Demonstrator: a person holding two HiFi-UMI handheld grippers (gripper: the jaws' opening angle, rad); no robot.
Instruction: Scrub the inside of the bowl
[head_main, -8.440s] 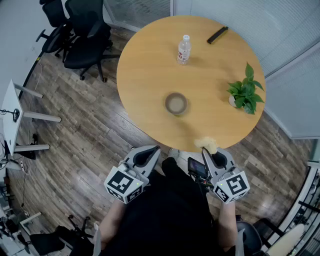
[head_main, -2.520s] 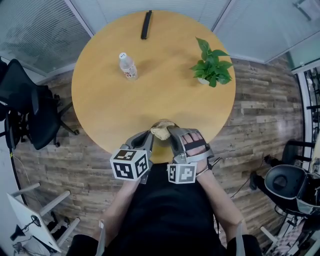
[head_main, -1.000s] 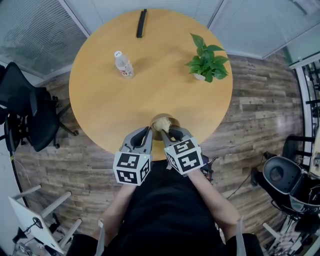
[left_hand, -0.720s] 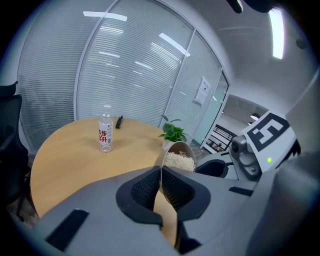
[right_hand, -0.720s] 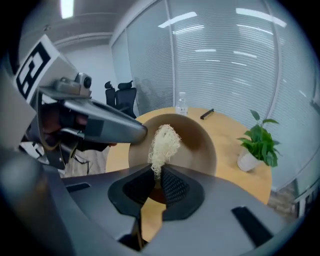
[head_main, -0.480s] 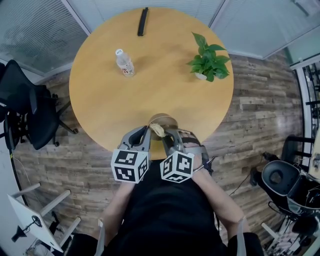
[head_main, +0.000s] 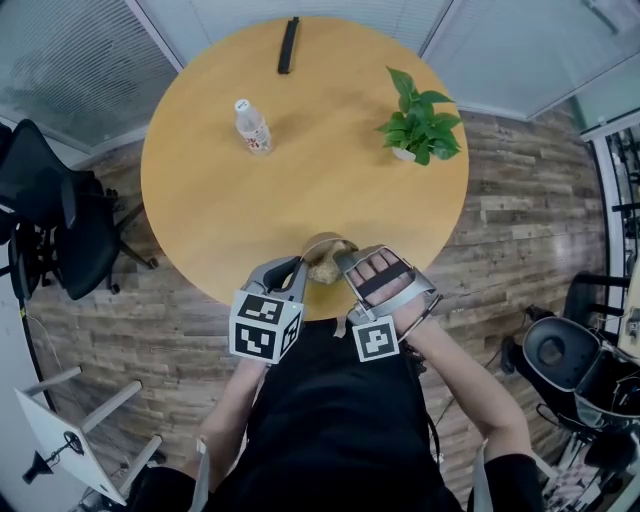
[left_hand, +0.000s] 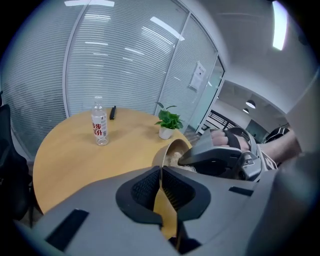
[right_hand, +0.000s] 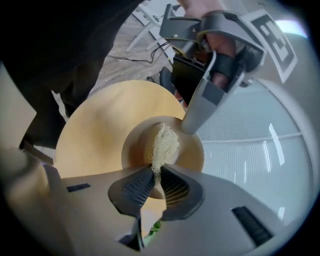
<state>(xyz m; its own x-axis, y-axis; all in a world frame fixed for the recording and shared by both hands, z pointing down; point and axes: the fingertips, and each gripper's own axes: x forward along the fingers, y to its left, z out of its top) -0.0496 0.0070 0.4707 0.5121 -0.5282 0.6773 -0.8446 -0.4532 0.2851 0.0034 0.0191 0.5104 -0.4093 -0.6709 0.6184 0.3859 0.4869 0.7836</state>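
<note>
The right gripper (right_hand: 156, 175) is now seen rolled over compared with half a second ago, its marker cube turned toward the lower frame and the back of the hand shown. The bowl (right_hand: 192, 152) is left where it was, at the near edge of the desk (head_main: 300, 150), just below frame centre. A scrubbing stroke is judged to be under way.

The right fingers are pinched on a pale fibrous scrubber (right_hand: 164, 144) set inside the bowl. The fingers of the left gripper (left_hand: 161, 175) are closed on the bowl's rim.

A water bottle (head_main: 252, 126), a potted plant (head_main: 420, 105) and a dark bar (head_main: 289, 45) are set well apart in the upper frame, so nothing is found in the way. Only the nearby desk edge is to be minded.
</note>
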